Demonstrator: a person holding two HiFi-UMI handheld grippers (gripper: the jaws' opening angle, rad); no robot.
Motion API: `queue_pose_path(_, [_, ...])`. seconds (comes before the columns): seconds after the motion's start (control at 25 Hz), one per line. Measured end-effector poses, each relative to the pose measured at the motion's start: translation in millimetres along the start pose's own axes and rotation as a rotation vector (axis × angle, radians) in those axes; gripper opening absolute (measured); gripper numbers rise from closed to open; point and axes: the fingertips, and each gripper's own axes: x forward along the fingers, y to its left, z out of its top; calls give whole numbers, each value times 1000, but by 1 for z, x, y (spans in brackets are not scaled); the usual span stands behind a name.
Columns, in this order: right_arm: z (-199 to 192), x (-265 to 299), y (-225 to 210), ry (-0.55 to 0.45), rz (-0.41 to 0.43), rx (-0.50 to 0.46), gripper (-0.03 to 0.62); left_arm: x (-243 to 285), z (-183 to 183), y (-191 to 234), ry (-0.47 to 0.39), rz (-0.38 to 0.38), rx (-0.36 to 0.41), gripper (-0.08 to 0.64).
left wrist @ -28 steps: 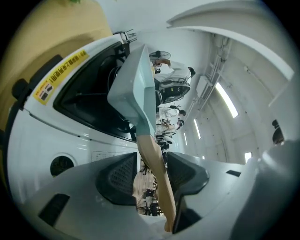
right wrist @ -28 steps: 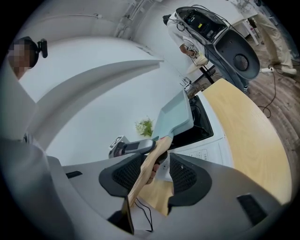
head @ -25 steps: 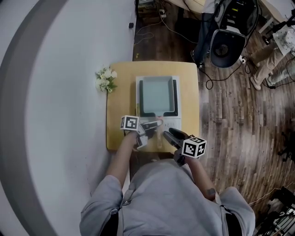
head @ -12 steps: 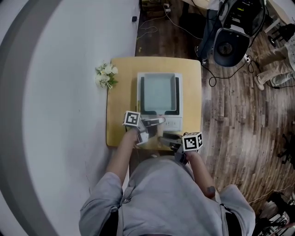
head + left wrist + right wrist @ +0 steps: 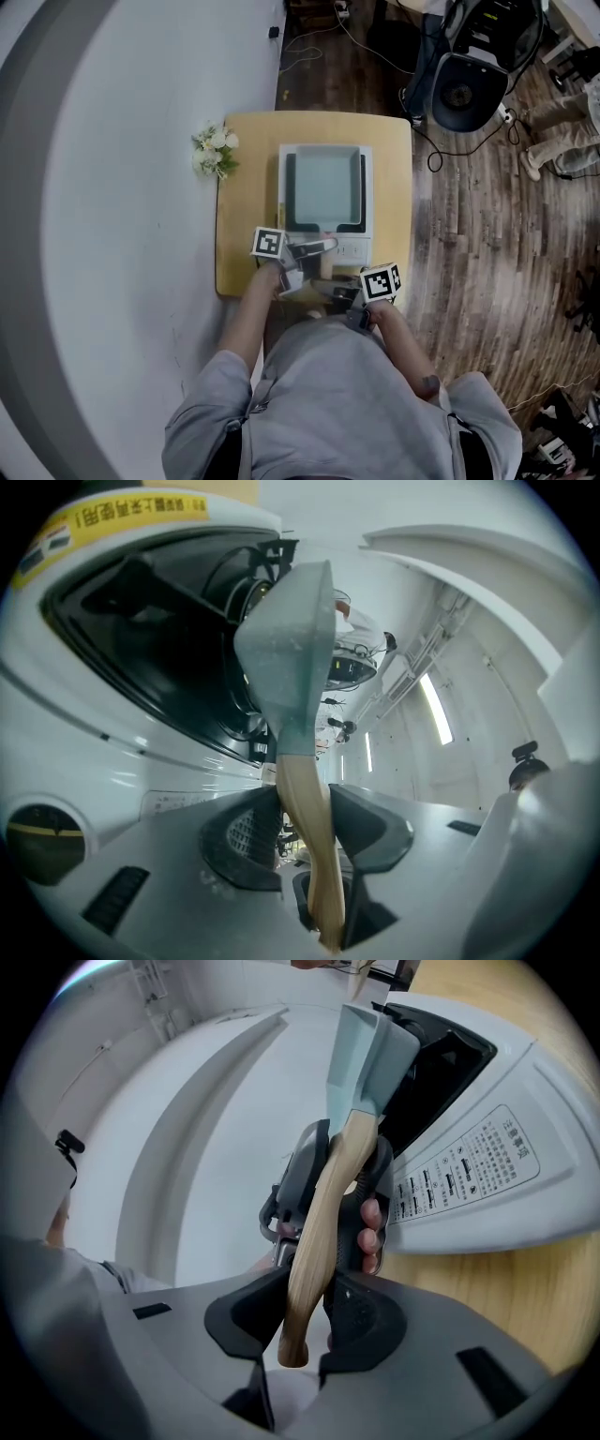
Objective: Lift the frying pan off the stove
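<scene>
A square pale blue-grey frying pan (image 5: 323, 186) sits on the white stove (image 5: 367, 208), its wooden handle (image 5: 323, 1208) pointing toward me. The left gripper (image 5: 313, 249) has the handle (image 5: 302, 789) between its jaws close to the pan's grey neck (image 5: 286, 649); both pads touch the wood while the jaws ease slightly open. The right gripper (image 5: 302, 1321) holds the handle's free end between its closing jaws, both pads against it. In the right gripper view the left gripper (image 5: 333, 1171) shows further up the handle. The right gripper (image 5: 330, 289) is at the table's near edge.
The stove stands on a small wooden table (image 5: 246, 206) with a bunch of white flowers (image 5: 214, 153) at its left edge. The stove's control panel (image 5: 469, 1171) lies right of the handle. A chair (image 5: 466, 86), cables and a standing person (image 5: 562, 131) are on the wooden floor.
The right gripper has moved left and inward from beside the handle onto its free end, and its jaws have come in on the wood. The left gripper has stayed on the handle.
</scene>
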Motion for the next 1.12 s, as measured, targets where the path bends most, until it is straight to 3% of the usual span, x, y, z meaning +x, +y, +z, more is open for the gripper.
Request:
queue_pose_path(0.16, [-3, -3, 0, 26, -12, -10, 100, 5, -2, 0, 36, -11, 2, 150])
queue_pose_path(0.28, [-4, -6, 1, 44, -27, -35, 103, 5, -3, 4, 50, 24, 37, 143])
queue_pose_path(0.48, [-14, -10, 5, 59, -35, -78, 107, 6, -13, -12, 34, 10, 50, 141])
queue_pose_path(0.76, [-29, -12, 35, 61, -24, -206, 103, -1, -33, -45, 46, 59, 220, 138])
queue_pose_path(0.96, [-45, -12, 52, 36, -26, -311, 101, -5, -53, -70, 74, 63, 395, 137])
queue_pose_path(1.12, [-58, -22, 77, 36, -19, -351, 100, 0, -75, -98, 87, 69, 456, 138])
